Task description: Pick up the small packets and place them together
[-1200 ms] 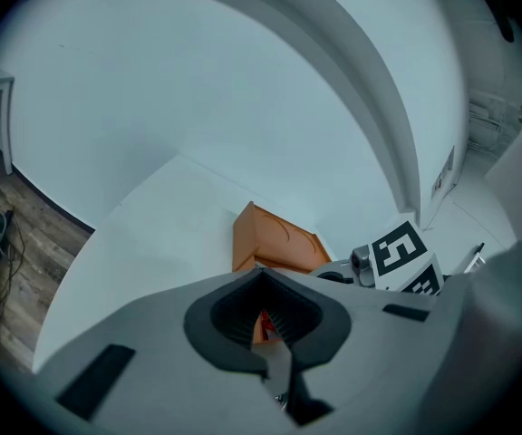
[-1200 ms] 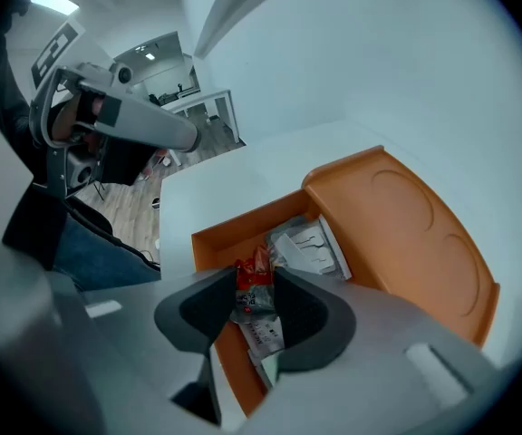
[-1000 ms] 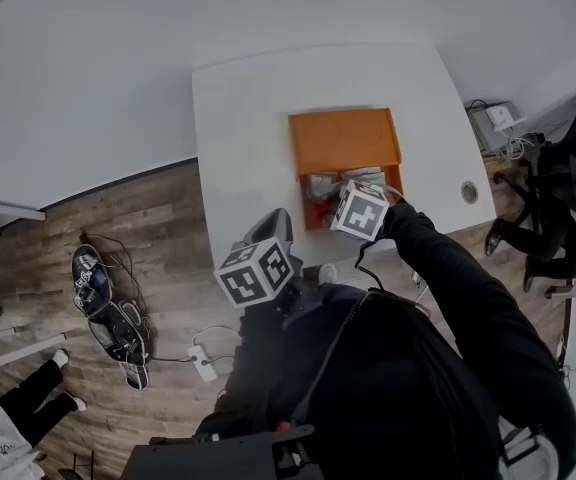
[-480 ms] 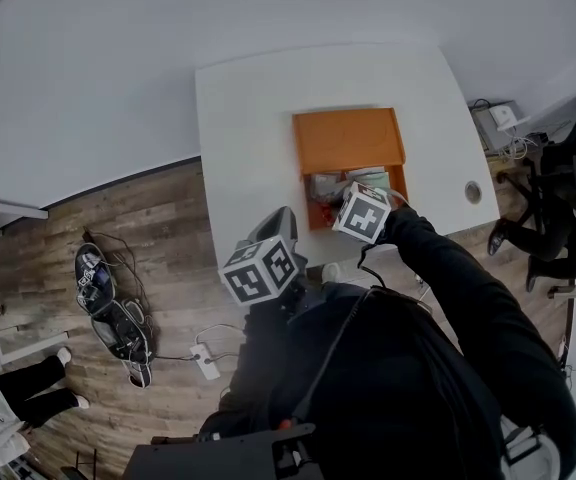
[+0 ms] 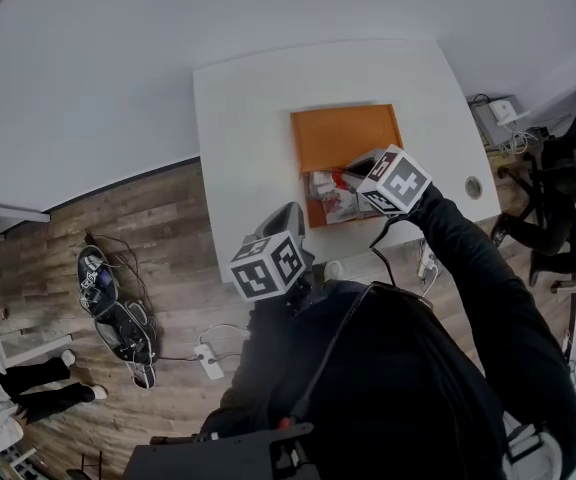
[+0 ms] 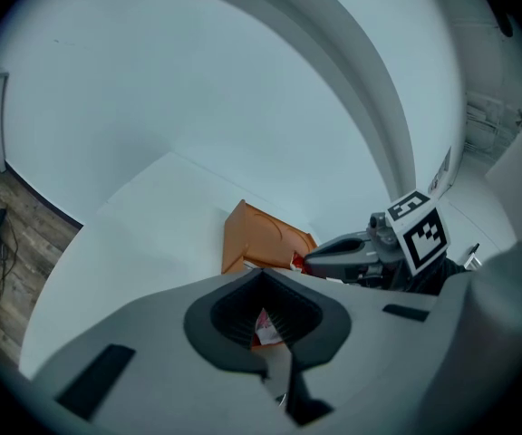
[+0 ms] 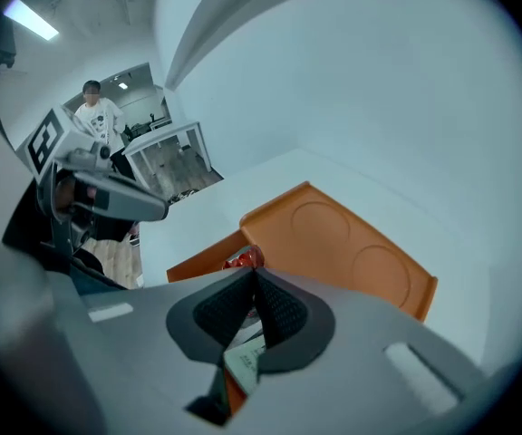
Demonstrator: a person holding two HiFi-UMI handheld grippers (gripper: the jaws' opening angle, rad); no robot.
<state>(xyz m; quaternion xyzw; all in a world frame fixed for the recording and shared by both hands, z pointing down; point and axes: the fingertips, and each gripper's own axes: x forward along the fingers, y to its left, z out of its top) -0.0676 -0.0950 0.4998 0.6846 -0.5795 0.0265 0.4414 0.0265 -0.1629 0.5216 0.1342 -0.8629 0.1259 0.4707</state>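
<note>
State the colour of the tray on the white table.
The tray is orange, with two round recesses in its base. It shows best in the right gripper view.

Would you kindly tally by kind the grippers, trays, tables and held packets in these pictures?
Grippers: 2, the left gripper and the right gripper
Orange tray: 1
White table: 1
Held packet: 1, pinched in the right gripper
Total: 5

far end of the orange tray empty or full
Empty: the orange tray is bare there; the packets lie heaped at its near end.
</note>
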